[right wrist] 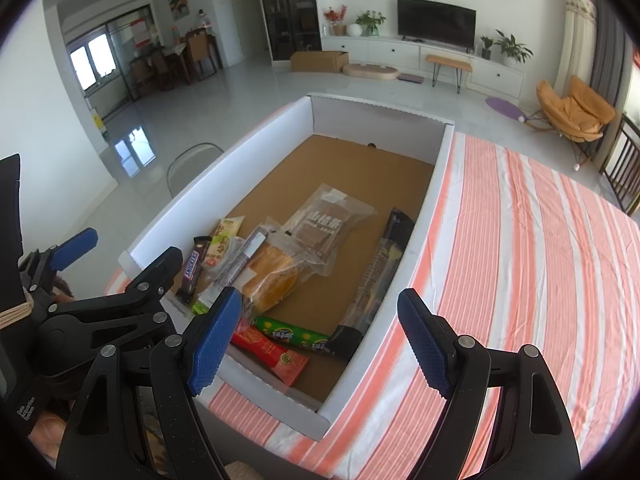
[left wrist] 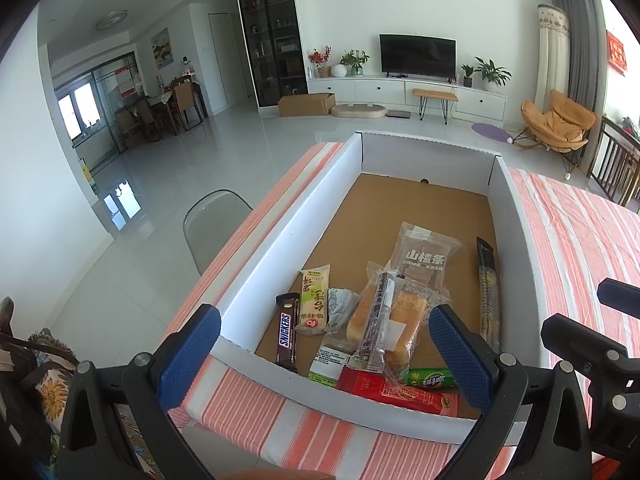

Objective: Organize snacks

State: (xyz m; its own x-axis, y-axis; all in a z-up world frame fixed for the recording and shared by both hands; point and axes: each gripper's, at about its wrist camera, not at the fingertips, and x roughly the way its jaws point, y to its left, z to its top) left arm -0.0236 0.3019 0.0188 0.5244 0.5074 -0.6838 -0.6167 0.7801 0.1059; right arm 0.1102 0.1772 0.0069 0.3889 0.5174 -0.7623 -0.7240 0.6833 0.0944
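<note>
A white-walled box (left wrist: 280, 236) with a brown cardboard floor stands on the striped tablecloth (left wrist: 580, 240). Inside lie a Snickers bar (left wrist: 288, 336), a beige-green bar (left wrist: 314, 300), bagged bread (left wrist: 384, 320), a clear bag of brown strips (left wrist: 424, 256), a long dark packet (left wrist: 488, 288), a red pack (left wrist: 396, 394) and a green stick (left wrist: 432, 378). My left gripper (left wrist: 324, 360) hovers open over the box's near wall, holding nothing. My right gripper (right wrist: 320, 344) is open and empty above the box's near right corner (right wrist: 324, 412), over the dark packet (right wrist: 376, 272).
A clear-backed chair (left wrist: 212, 224) stands left of the table, and a dark wooden chair (left wrist: 616, 168) at the far right. A floral bag (left wrist: 48, 384) sits low on the left. Striped cloth (right wrist: 520, 240) stretches to the right of the box.
</note>
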